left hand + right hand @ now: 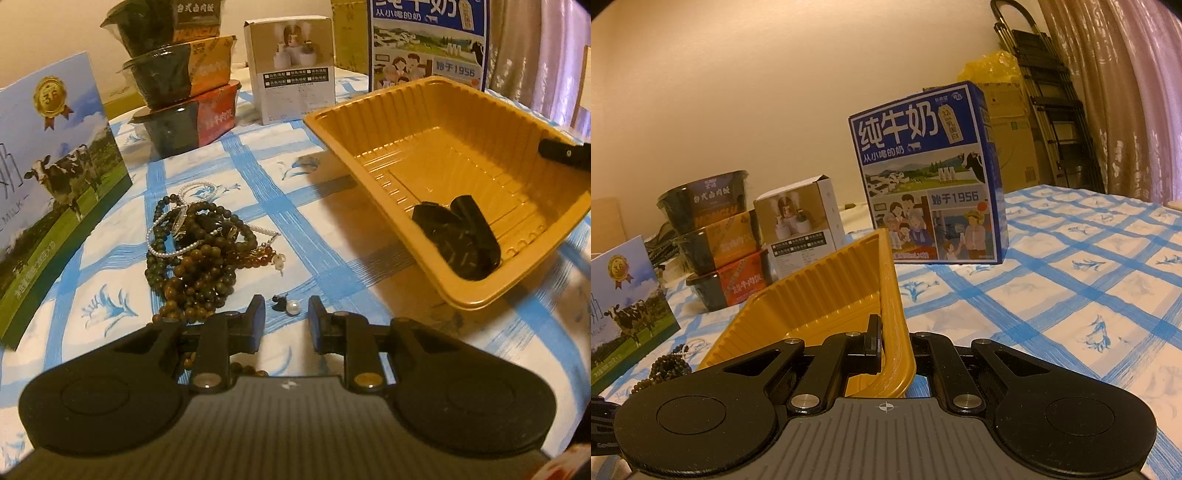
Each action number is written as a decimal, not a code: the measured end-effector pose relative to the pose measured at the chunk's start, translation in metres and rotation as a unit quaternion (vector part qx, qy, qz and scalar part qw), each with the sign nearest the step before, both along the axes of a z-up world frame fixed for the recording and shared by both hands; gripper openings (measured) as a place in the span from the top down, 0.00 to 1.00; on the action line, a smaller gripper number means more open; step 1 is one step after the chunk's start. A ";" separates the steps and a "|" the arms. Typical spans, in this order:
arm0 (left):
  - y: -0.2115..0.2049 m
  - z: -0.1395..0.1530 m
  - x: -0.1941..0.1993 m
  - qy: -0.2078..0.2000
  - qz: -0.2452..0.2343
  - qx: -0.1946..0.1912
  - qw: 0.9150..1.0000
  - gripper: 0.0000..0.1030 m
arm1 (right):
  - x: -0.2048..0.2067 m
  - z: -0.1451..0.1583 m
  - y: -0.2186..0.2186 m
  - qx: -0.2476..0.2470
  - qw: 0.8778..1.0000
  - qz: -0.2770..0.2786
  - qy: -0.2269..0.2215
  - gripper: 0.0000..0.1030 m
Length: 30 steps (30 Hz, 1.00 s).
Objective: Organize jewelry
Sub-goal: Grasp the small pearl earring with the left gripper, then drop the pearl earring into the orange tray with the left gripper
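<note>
Beads [195,251] tangle beyond counting; we see one pearl [293,307] between left gripper [286,314]'s parted jaws. Right gripper [892,341] clamps tray [424,122], holding perhaps one black item [458,236].

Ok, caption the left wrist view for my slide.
Open left gripper closes in on a loose pearl beside tangled bead bracelets; tilted yellow tray waits nearby.

Pretty dim, warm yellowish indoor light in both views, everything a bit soft and grainy. The tilted tray [424,122] throws a soft dark shadow onto the tablecloth [288,192]. Heavy fisheye bending at the edges, black corners, and the curtain [1126,110] looks smeared.
</note>
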<state>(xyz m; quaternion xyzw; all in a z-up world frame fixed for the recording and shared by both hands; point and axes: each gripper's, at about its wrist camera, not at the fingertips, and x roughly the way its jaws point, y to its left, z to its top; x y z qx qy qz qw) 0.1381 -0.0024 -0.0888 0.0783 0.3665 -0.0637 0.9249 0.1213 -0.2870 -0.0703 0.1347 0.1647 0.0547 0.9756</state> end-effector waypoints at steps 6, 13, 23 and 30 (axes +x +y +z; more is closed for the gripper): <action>0.005 -0.006 0.007 -0.003 -0.028 -0.005 1.000 0.79 | 0.000 0.000 0.000 -0.001 1.000 0.000 -0.001 0.94; 0.002 -0.007 0.003 -0.012 -0.045 0.006 0.999 0.85 | 0.000 0.000 0.000 -0.001 1.000 0.000 -0.001 0.94; -0.003 0.007 -0.005 -0.031 -0.046 0.010 0.998 0.85 | 0.001 -0.001 0.000 -0.002 1.000 0.000 -0.001 0.94; -0.014 0.039 -0.012 -0.064 -0.058 -0.023 0.996 0.85 | 0.000 -0.002 0.000 -0.005 1.000 0.002 -0.004 0.94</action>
